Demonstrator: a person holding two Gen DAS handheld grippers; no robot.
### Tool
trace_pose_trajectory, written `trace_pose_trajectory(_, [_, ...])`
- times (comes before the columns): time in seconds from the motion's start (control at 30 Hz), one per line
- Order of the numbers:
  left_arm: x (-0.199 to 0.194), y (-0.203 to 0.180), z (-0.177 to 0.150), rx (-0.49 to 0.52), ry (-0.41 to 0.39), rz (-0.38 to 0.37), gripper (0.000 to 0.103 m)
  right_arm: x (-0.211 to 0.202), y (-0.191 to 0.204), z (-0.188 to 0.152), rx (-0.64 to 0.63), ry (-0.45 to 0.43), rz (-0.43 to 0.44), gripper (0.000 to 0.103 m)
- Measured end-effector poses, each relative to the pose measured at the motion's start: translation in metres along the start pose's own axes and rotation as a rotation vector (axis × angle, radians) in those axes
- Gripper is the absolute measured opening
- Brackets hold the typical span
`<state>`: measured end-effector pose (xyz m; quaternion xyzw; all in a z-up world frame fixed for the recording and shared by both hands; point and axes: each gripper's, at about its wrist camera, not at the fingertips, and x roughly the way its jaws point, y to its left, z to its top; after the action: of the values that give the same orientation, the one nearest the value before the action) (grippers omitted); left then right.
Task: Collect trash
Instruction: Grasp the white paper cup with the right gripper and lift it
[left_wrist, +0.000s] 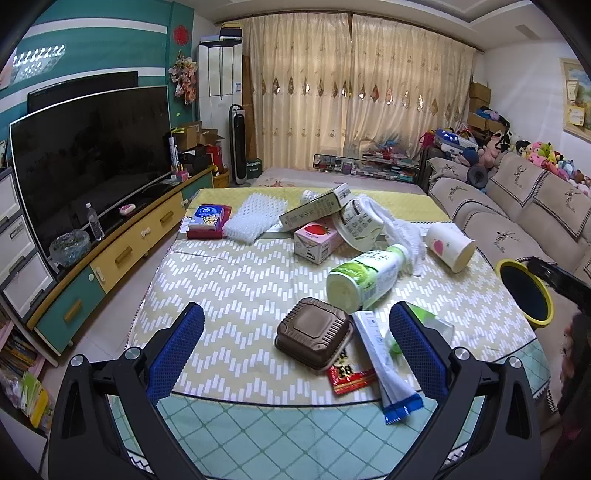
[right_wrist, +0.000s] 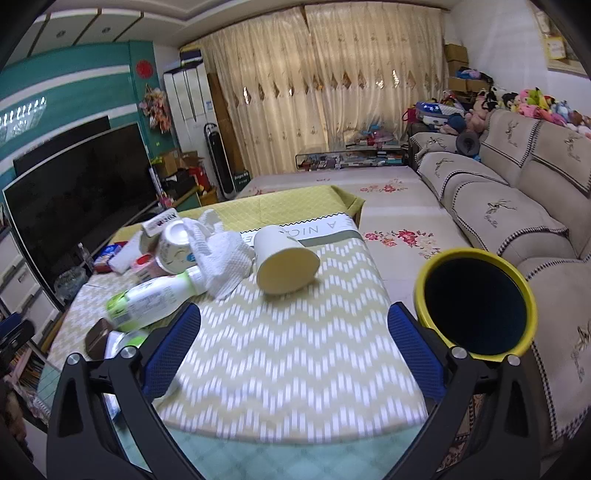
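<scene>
Trash lies on the cloth-covered table (left_wrist: 229, 280). My left gripper (left_wrist: 295, 347) is open, its jaws either side of a brown plastic container (left_wrist: 314, 334), a white and blue wrapper (left_wrist: 384, 362) and a red packet (left_wrist: 349, 376). Beyond lie a green-labelled bottle (left_wrist: 364, 278), a paper cup (left_wrist: 448, 245), a pink strawberry carton (left_wrist: 317, 238), a bowl (left_wrist: 356, 221) and a white net (left_wrist: 400, 225). A yellow-rimmed bin (right_wrist: 476, 306) stands right of the table, also in the left wrist view (left_wrist: 526, 291). My right gripper (right_wrist: 293, 350) is open and empty over bare cloth, the paper cup (right_wrist: 284, 264) ahead.
A TV (left_wrist: 92, 158) on a long cabinet (left_wrist: 122, 254) runs along the left. A sofa (right_wrist: 517, 206) with plush toys is on the right. At the table's far end are a long box (left_wrist: 314, 205), foam mesh (left_wrist: 255, 218) and a tissue pack (left_wrist: 208, 218).
</scene>
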<state>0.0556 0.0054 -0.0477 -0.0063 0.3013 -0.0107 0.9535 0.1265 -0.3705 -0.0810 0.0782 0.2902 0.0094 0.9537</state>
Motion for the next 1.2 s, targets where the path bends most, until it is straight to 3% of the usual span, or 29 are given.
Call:
trace_pose_trajectory(0.07, [0.007, 0.003, 0.001, -0.006, 0.006, 0.001, 0.099, 0.022, 0.002, 0.008, 0.000, 0.033, 0.024, 0.070])
trace_pose_trajectory(0.2, [0.021, 0.006, 0.004, -0.008, 0.010, -0.001, 0.099, 0.070, 0.007, 0.015, 0.023, 0.126, 0.093, 0.047])
trace_pose_trajectory(0.3, [0.029, 0.005, 0.006, 0.009, 0.006, 0.004, 0.099, 0.099, 0.012, 0.020, 0.035, 0.168, 0.122, 0.039])
trace_pose_trajectory(0.57, [0.048, 0.008, 0.010, 0.002, 0.022, -0.015, 0.099, 0.144, 0.017, 0.031, 0.059, 0.215, 0.132, 0.037])
trace_pose_trajectory(0.63, [0.053, 0.007, 0.010, 0.000, 0.028, -0.019, 0.099, 0.151, 0.017, 0.031, 0.064, 0.229, 0.145, 0.027])
trace_pose_trajectory(0.7, [0.056, 0.006, 0.011, 0.000, 0.034, -0.023, 0.099, 0.156, 0.016, 0.031, 0.080, 0.244, 0.165, 0.009])
trace_pose_trajectory(0.8, [0.057, 0.003, 0.009, 0.003, 0.036, -0.030, 0.099, 0.156, 0.015, 0.031, 0.092, 0.238, 0.185, 0.003])
trace_pose_trajectory(1.0, [0.055, -0.004, 0.012, 0.014, 0.024, -0.041, 0.099, 0.127, 0.011, 0.038, 0.097, 0.174, 0.205, 0.002])
trace_pose_trajectory(1.2, [0.051, -0.014, 0.011, 0.035, 0.017, -0.061, 0.099, 0.084, -0.025, 0.046, 0.107, 0.107, 0.140, 0.002])
